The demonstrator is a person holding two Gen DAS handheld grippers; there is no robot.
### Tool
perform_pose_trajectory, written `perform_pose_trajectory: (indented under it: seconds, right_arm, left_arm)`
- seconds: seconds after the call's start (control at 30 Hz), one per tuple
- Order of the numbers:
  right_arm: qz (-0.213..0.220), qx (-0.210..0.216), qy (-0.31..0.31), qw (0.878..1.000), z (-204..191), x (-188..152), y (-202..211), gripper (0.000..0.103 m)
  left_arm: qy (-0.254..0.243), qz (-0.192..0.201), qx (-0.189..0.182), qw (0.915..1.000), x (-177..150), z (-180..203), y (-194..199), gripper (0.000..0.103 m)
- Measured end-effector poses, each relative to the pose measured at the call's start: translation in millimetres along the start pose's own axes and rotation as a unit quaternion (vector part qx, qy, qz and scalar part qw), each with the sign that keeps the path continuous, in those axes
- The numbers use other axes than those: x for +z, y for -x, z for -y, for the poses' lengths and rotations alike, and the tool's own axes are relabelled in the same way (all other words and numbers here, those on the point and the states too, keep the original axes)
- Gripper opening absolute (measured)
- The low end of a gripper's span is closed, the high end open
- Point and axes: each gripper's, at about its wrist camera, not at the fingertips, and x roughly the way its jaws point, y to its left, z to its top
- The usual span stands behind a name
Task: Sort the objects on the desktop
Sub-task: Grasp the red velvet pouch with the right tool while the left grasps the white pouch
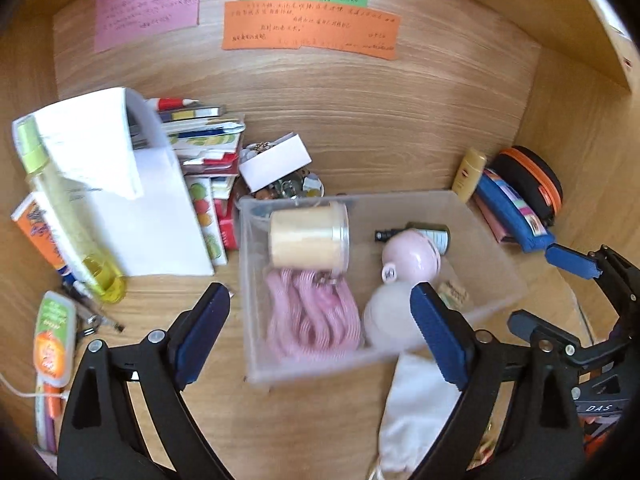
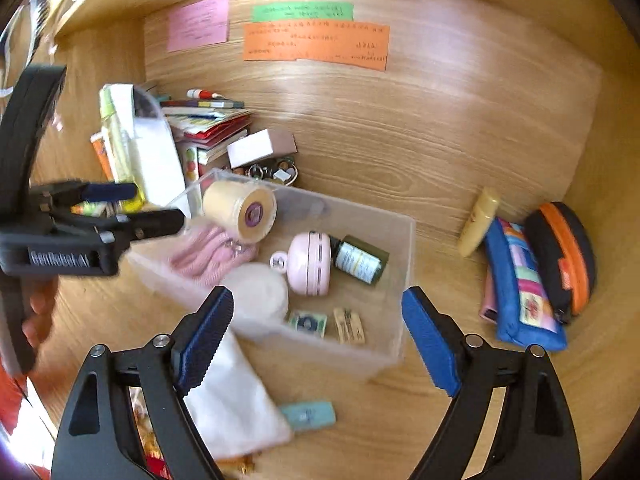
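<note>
Both my tongs, left (image 1: 322, 334) and right (image 2: 318, 336), spread wide, empty, over bin (image 2: 404, 264); pouch (image 2: 520, 288) at 3 o'clock.

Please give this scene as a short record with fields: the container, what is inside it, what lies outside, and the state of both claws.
container: clear bin on wooden desk
inside: cream jar, pink yarn, pink round case, dark bottle
outside: white pouch, blue pencil case, yellow tube
left claw: open, empty
right claw: open, empty
</note>
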Motion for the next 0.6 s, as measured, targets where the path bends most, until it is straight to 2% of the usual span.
perform_pose_trajectory:
  seconds: [0.23, 0.37, 0.6]
  right_arm:
    - [-0.016, 0.017, 0.009, 1.000, -24.0, -44.2, 19.4, 0.086]
    - [-0.030, 0.051, -0.012, 0.998, -33.0, -63.8, 27.2, 0.086]
    - [-0.056, 0.087, -0.012, 0.995, -61.6, -92.8, 29.6, 0.086]
  left_arm:
    - [-0.024, 0.011, 0.012, 0.9996, -31.9, -1.8, 29.6, 0.097]
    - [-0.028, 0.008, 0.018, 0.9994, -50.9, -6.3, 37.4, 0.097]
    - [-0.001, -0.005, 0.016, 0.9999, -76.8, -23.4, 43.2, 0.097]
